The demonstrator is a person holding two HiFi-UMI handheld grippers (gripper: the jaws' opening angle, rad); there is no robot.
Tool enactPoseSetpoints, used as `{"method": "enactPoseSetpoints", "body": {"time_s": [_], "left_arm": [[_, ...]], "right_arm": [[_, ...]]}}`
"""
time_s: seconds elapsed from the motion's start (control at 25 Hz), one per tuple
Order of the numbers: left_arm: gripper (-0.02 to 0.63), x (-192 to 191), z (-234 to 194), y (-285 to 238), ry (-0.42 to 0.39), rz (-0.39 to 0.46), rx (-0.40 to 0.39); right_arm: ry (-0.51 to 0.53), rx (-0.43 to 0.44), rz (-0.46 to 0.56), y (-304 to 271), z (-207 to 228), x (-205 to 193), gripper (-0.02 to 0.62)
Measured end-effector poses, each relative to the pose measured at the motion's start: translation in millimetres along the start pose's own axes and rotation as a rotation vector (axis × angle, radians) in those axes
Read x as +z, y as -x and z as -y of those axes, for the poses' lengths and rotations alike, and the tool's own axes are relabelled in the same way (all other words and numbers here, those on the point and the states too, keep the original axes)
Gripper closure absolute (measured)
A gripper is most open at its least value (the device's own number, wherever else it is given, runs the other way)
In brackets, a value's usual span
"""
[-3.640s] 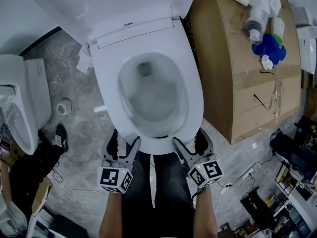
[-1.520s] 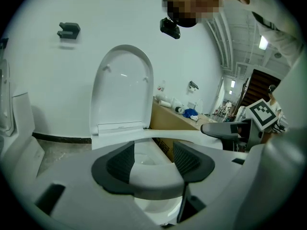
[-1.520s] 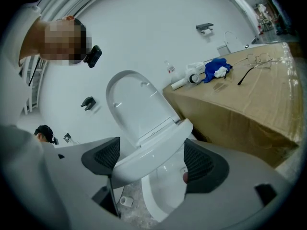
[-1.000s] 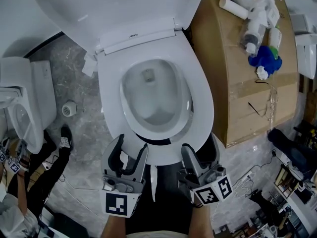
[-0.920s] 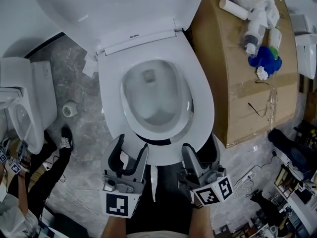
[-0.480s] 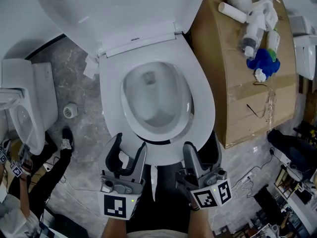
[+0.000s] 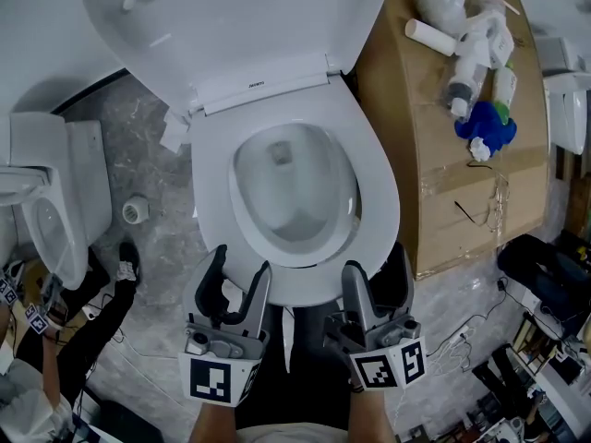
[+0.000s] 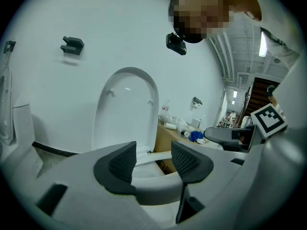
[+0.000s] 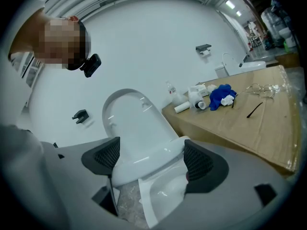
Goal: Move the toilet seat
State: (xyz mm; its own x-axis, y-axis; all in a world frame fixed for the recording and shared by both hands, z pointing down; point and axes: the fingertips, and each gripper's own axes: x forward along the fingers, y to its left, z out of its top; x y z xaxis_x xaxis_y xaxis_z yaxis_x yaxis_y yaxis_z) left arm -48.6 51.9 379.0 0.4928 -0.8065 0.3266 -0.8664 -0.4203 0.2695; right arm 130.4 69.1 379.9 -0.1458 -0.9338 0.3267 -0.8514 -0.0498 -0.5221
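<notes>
Toilet seat (image 7: 374, 192) lowered, lid (image 7: 249, 17) top cut off

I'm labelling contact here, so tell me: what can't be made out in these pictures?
Whether the left gripper or right gripper touches the toilet seat: head view, the seat's front rim overlaps them.
Top of the lid: head view, cut off by the upper edge.
Labels on the bottles on the cardboard box: every view, too small.
</notes>
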Motion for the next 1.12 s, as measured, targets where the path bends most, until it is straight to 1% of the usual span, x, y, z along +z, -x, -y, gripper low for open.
{"method": "enactPoseSetpoints", "body": {"time_s": [0.2, 0.24, 0.4, 0.48, 0.6, 0.64, 0.68, 0.8, 1.12], "left_arm": [[0.373, 12.0, -3.9, -2.1, 0.009, 0.01, 0.002], [0.374, 14.6, -4.5, -2.6, 0.01, 0.014, 0.002], [0.382, 22.5, -6.9, -4.4, 0.008, 0.024, 0.002], [0.385, 25.9, -7.8, -5.0, 0.005, 0.025, 0.003], [0.397, 32.8, -9.4, -6.7, 0.004, 0.038, 0.006], [0.403, 35.5, -10.6, -7.5, 0.005, 0.043, 0.008], [0.411, 37.9, -11.9, -8.3, 0.007, 0.045, 0.01], [0.42, 43.9, -16.0, -10.2, 0.013, 0.041, 0.015], [0.431, 59.6, -24.7, -14.2, 0.021, 0.063, 0.029]], "right_arm": [[0.028, 0.0, 0.023, -4.8, -7.8, 11.9, 0.184], [0.053, 0.004, 0.028, -5.9, -10.3, 15.1, 0.186], [0.228, 0.047, 0.034, -11.3, -26.1, 27.0, 0.204], [0.273, 0.074, 0.027, -14.0, -34.3, 29.7, 0.236], [0.349, 0.099, 0.026, -17.0, -48.2, 34.0, 0.339], [0.372, 0.103, 0.029, -18.1, -52.0, 35.6, 0.364], [0.391, 0.105, 0.033, -19.5, -55.1, 37.4, 0.376], [0.419, 0.119, 0.042, -23.7, -62.8, 42.6, 0.396], [0.441, 0.138, 0.05, -34.7, -75.0, 54.0, 0.402]]}}
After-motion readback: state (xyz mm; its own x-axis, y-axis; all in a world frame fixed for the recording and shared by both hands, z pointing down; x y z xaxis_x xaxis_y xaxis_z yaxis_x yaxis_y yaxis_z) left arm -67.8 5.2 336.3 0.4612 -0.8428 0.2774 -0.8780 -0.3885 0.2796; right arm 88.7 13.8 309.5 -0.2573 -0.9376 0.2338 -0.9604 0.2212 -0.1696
